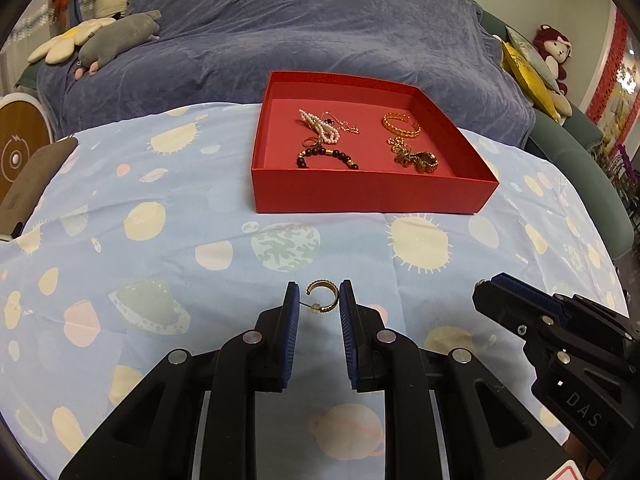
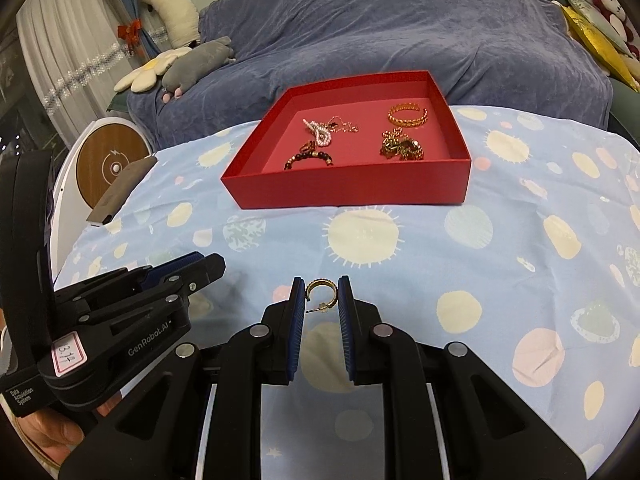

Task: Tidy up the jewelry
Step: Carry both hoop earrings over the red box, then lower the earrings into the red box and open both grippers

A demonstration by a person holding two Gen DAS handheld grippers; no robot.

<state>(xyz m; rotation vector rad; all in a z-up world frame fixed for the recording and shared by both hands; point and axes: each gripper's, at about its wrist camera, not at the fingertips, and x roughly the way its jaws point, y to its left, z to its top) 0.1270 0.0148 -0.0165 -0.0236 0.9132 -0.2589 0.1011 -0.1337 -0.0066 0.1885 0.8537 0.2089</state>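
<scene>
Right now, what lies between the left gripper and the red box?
Only bare patterned tablecloth, as the left wrist view shows; the left gripper itself holds a gold hoop earring.

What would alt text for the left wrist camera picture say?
A gold hoop earring is pinched between the blue jaws of the left gripper over a planet-print cloth. Beyond sits a red box of jewelry; the right gripper enters at right.

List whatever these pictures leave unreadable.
1. Left wrist view: the right hand-held gripper shows side-on; its own finger hides its grip.
2. Both views: the gold tangle in the red box is too small to count pieces.
3. Right wrist view: the frame edge cuts off the person's hand.
</scene>
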